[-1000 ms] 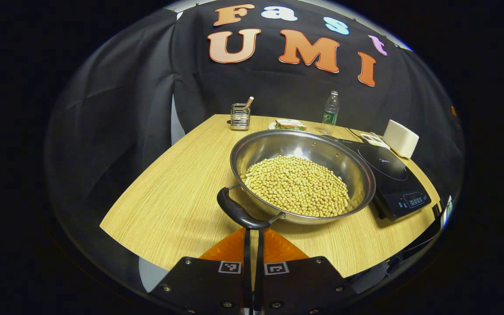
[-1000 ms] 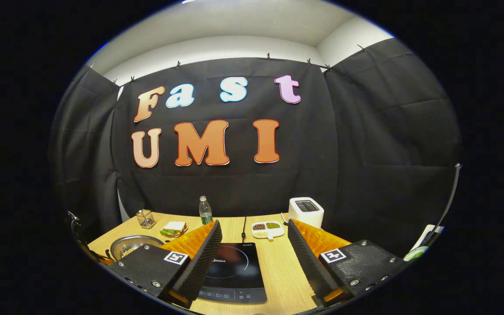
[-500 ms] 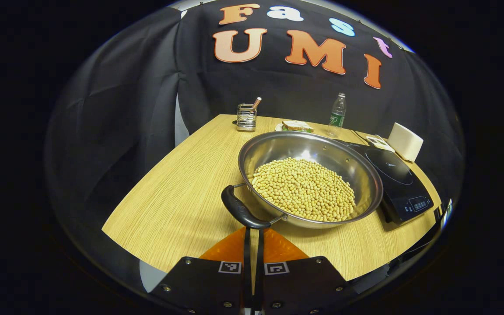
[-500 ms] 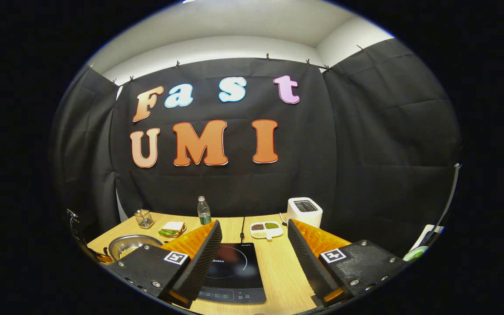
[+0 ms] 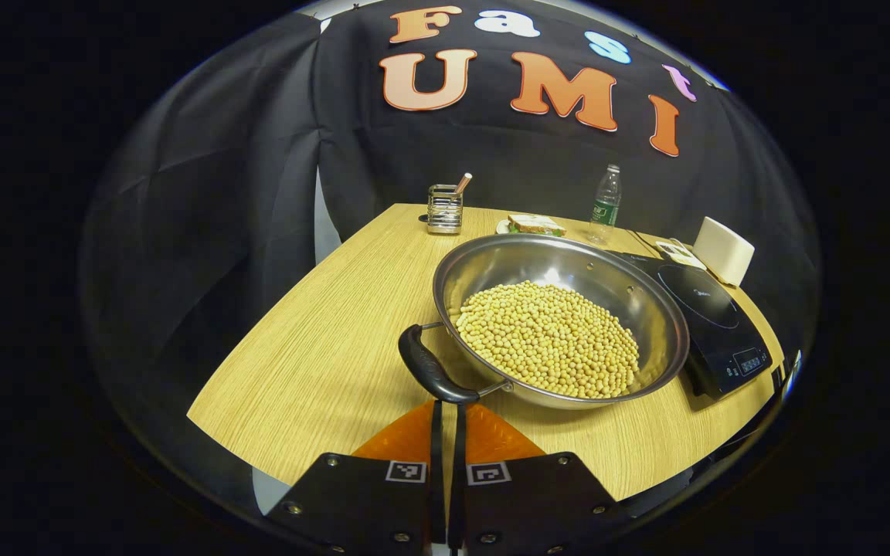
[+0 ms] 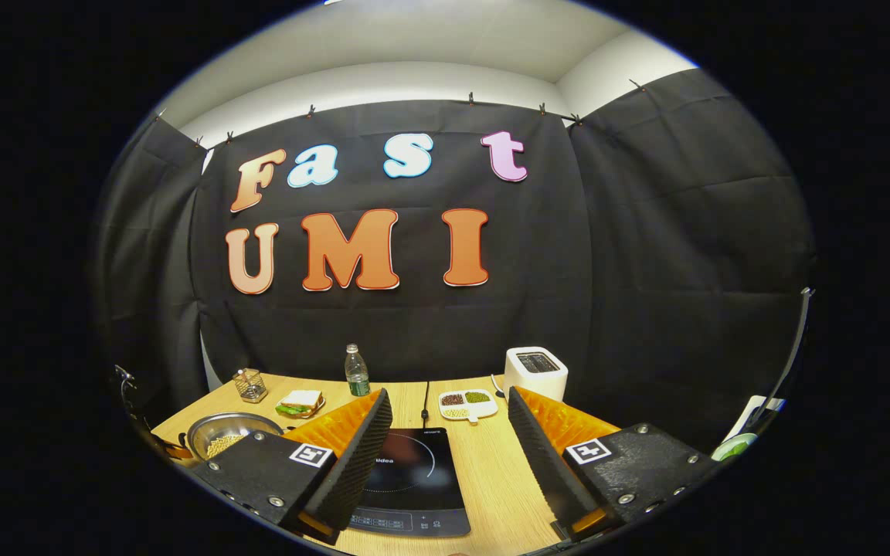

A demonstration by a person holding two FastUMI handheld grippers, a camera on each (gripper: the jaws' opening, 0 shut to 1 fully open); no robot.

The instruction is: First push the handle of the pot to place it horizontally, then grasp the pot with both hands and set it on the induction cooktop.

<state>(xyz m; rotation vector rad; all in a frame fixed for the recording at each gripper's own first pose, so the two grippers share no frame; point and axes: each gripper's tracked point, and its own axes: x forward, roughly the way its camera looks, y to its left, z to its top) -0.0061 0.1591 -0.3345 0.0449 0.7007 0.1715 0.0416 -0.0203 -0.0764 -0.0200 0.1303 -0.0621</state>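
Since a second ago the pot [image 5: 561, 316] has slid rightward in the left gripper view, its black handle [image 5: 431, 374] now sitting a little right of where it was, while the right gripper view has hardly changed. Left tongs [image 5: 449, 421] are closed together with their tips right at the handle's near end; whether they actually touch it is hidden by the handle itself. The pot, full of pale beans [image 5: 549, 340], rests on the wooden counter [image 5: 314, 347] just beside the black cooktop [image 5: 711, 316], whose near edge is tucked behind the pot's rim. Farther back stand a wire holder [image 5: 445, 208], a sandwich [image 5: 535, 225], a water bottle [image 5: 605, 204] and a white toaster [image 5: 724, 250], partly cut off at the curve. From the right gripper view, the right tongs [image 6: 449, 455] are spread wide apart, holding nothing, above the cooktop [image 6: 410, 479]; the pot [image 6: 230, 436] shows low at the left, half covered by the tongs' body, and a small divided dish [image 6: 464, 403] lies behind the cooktop.
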